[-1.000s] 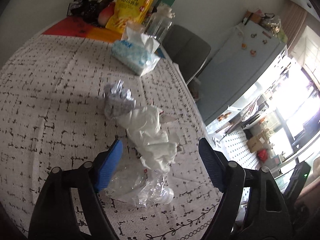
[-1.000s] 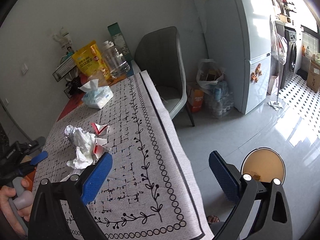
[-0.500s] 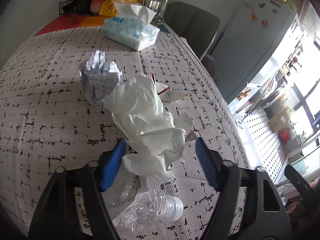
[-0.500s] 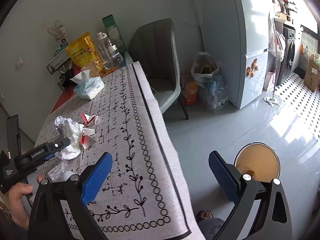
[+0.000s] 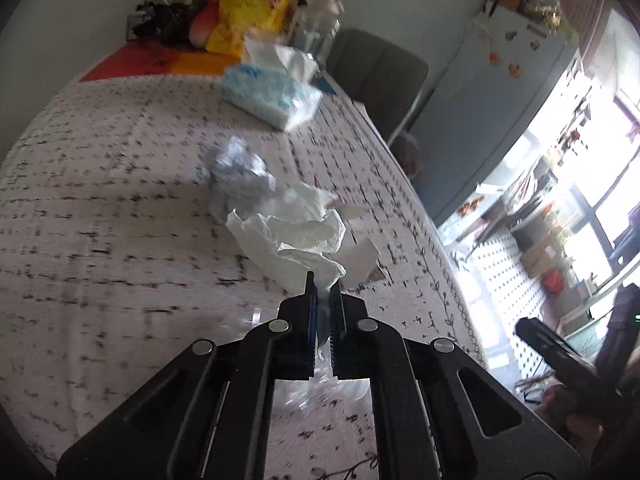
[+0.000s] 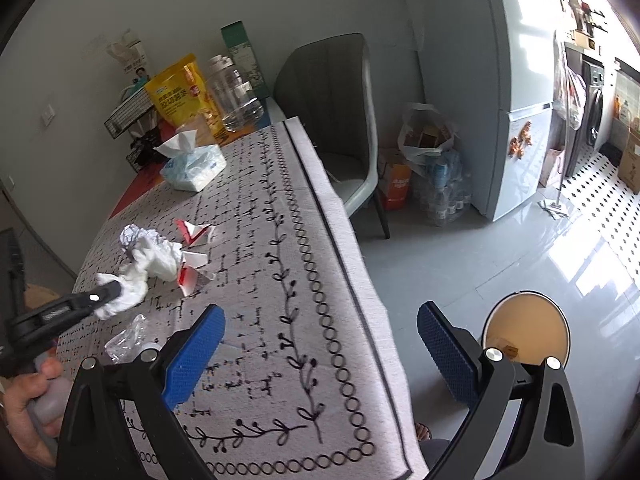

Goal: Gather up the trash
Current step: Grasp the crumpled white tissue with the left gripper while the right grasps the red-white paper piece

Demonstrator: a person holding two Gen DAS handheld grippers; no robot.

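- Round bin [image 6: 525, 330] on floor right of table, lid off; a small brown scrap lies at its bottom edge, rest of the inside bare
- Tissue pack [image 5: 272, 94] at far end of tablecloth [image 5: 100, 208]; one white sheet sticks up from its slot
- Left gripper [image 5: 324, 300]: fingers pressed together, pinching the near end of the crumpled white tissue [image 5: 296, 240]; tissue's long axis runs away from the jaws toward the foil ball [image 5: 240, 184]
- Crushed clear plastic [image 6: 128, 340] lies on cloth below that gripper
- Right gripper [image 6: 320, 344]: blue pads spread wide, holding nothing, over table edge
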